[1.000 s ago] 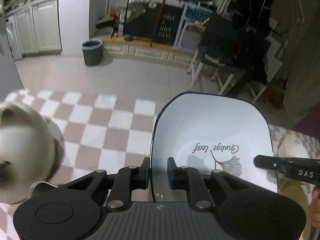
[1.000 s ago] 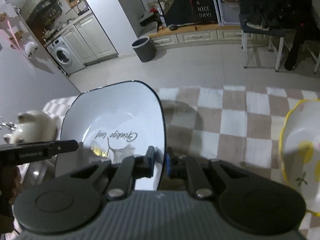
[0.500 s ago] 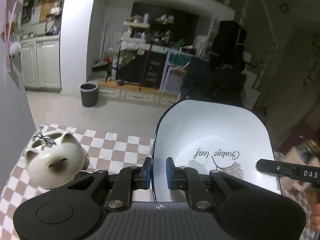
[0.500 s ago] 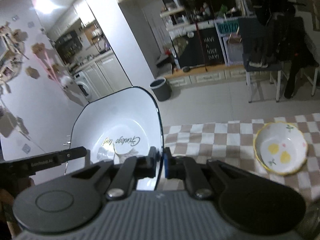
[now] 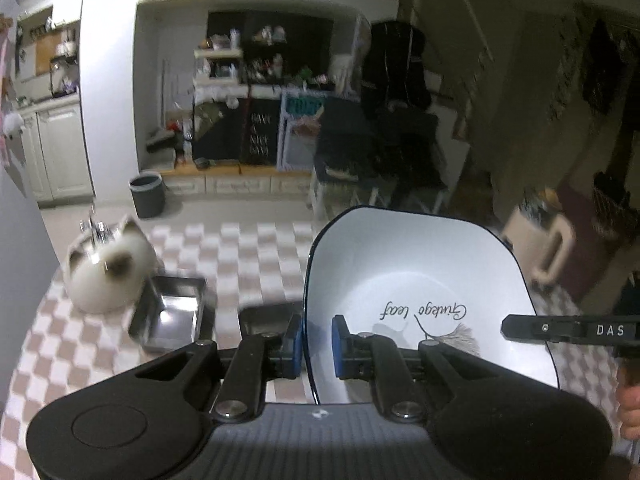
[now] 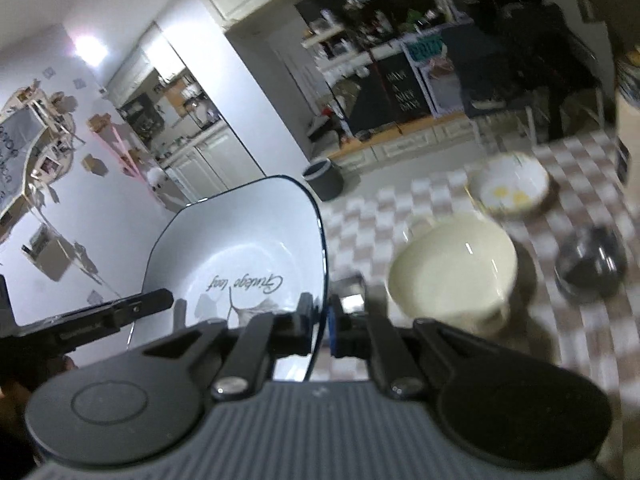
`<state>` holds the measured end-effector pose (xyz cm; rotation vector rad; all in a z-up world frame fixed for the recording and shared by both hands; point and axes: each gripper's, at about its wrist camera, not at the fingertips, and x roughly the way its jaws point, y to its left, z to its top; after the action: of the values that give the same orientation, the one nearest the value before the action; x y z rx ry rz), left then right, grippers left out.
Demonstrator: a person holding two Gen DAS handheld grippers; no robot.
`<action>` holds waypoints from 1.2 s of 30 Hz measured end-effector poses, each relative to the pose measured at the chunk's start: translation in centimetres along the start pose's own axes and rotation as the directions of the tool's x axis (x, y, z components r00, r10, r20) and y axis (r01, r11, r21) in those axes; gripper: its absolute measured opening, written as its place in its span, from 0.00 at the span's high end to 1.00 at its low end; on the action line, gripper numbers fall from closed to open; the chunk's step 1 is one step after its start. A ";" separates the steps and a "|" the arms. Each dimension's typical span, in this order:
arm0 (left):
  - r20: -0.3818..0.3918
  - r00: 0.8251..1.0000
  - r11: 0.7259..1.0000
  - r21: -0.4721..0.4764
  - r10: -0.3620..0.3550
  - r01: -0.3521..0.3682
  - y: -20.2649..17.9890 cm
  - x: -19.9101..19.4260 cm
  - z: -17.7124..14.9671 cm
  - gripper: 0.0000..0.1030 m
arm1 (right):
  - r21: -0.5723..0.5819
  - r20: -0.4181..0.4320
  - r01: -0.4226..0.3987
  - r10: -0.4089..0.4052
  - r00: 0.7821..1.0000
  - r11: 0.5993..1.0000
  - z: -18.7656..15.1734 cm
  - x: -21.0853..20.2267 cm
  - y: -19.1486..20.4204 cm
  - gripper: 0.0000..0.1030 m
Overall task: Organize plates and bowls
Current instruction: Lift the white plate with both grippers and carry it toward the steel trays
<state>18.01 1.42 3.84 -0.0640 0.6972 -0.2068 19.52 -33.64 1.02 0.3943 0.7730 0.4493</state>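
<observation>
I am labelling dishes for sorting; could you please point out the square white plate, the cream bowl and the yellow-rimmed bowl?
square white plate [image 5: 420, 264], left wrist view, bare inner surface.
cream bowl [image 6: 452, 268], right wrist view, inside.
yellow-rimmed bowl [image 6: 516, 178], right wrist view, inner wall.

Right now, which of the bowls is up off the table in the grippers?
The white square bowl with the dark rim and leaf print. The cream bowl and the yellow-spotted bowl sit on the table.

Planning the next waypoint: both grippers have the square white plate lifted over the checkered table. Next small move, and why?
Probably carry the square white plate level and lower it onto bare checkered cloth, keeping both grips. The left gripper and right gripper pinch opposite rims, and the cream bowl sits close to its right, so stay clear of it.
</observation>
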 end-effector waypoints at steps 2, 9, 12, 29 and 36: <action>-0.035 0.999 1.000 0.003 -0.005 0.005 0.2 0.8 -1.6 0.85 | 0.010 -0.031 0.021 -0.020 0.999 1.000 -1.7 0.4 -0.5 0.91; -0.142 0.990 0.999 -0.043 -0.014 0.008 2.1 4.3 -5.9 0.85 | 0.026 -0.145 0.052 -0.047 0.988 0.998 -4.6 4.1 -2.7 0.91; -0.196 0.980 0.999 -0.050 -0.020 0.011 2.7 5.7 -6.7 0.85 | -0.008 -0.185 0.075 -0.075 0.980 0.997 -4.8 5.6 -2.4 0.91; -0.384 0.923 0.997 -0.055 0.031 -0.056 5.3 11.1 -10.0 0.82 | -0.058 -0.399 0.133 -0.146 0.905 0.989 -8.6 11.4 -1.8 0.90; -0.393 0.919 0.997 -0.045 0.039 -0.061 5.6 11.9 -10.0 0.80 | -0.059 -0.421 0.141 -0.153 0.894 0.988 -8.8 12.2 -1.4 0.90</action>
<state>21.42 4.52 -12.08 -0.0590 1.1048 -0.1515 21.01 -26.89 -12.40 0.2094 1.2127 0.4068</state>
